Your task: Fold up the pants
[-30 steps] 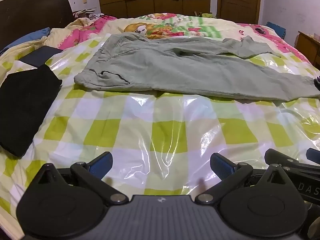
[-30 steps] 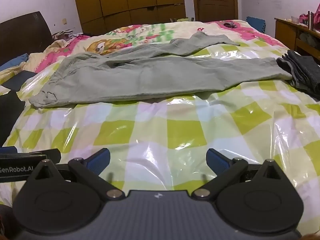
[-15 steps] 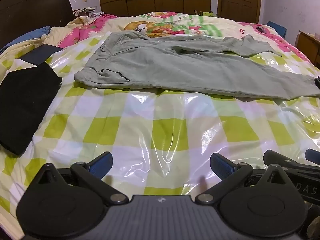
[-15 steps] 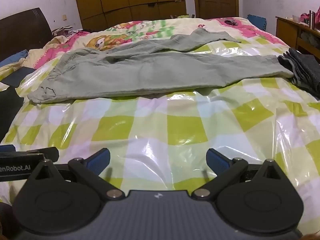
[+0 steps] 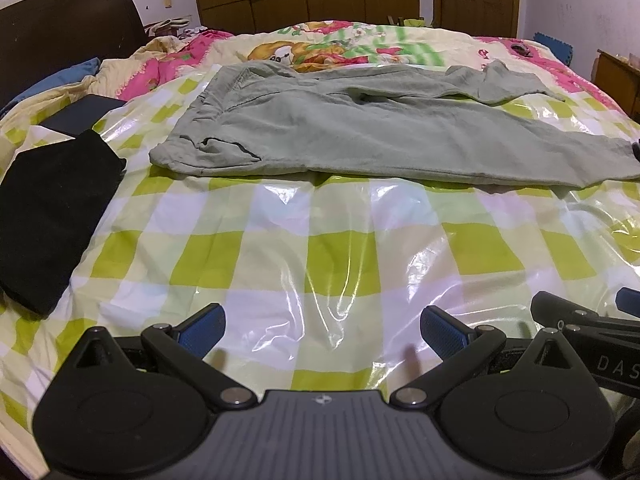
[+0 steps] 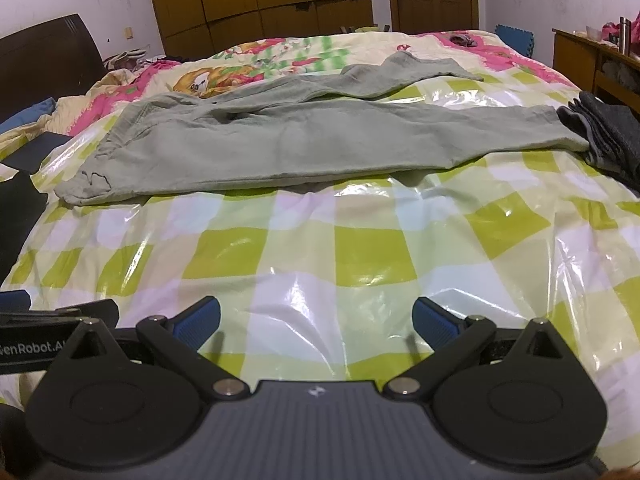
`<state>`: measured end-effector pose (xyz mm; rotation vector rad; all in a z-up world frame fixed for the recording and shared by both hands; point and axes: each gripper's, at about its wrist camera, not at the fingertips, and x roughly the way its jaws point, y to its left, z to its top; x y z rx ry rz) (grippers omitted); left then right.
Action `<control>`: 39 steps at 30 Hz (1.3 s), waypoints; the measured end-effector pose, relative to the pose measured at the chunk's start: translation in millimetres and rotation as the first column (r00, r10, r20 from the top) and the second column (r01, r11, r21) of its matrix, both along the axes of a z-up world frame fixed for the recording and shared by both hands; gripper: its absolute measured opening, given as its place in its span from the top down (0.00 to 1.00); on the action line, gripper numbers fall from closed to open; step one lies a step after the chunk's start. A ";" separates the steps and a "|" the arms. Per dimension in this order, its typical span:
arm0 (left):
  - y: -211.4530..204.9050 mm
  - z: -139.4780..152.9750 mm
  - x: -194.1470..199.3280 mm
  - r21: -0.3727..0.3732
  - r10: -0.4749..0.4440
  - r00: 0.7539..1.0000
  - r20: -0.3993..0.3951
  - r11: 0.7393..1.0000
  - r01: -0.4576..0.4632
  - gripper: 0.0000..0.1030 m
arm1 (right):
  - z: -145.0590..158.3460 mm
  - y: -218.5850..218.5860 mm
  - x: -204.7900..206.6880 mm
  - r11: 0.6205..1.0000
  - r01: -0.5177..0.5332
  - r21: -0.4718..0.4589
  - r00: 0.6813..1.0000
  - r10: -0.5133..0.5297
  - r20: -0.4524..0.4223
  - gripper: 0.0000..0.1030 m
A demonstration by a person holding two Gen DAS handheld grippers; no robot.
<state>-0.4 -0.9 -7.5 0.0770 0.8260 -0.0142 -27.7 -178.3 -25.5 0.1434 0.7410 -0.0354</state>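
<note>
While the pants [image 5: 360,136] lie unfolded across the bed [image 5: 320,248], legs splayed, far leg rumpled, I'd reach for the waistband and a cuff; both the left hand-held gripper [image 5: 322,330] and the right hand-held gripper [image 6: 316,318] gape wide, holding nothing, well short of the cloth.

Left claw [image 5: 322,330] and right claw [image 6: 316,320] hover with fingers spread.

In the left wrist view, the right claw [image 5: 624,308] carries the letters "DAS", cut off by the frame edge. In the right wrist view, the left claw [image 6: 24,304] reads "GenRobot.AI", partly cropped.
</note>
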 end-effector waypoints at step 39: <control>1.4 -7.3 1.7 0.006 0.001 1.000 -0.010 1.000 -0.001 0.00 | -6.5 0.0 3.9 1.000 -0.007 0.010 1.000 0.008 -0.030 0.01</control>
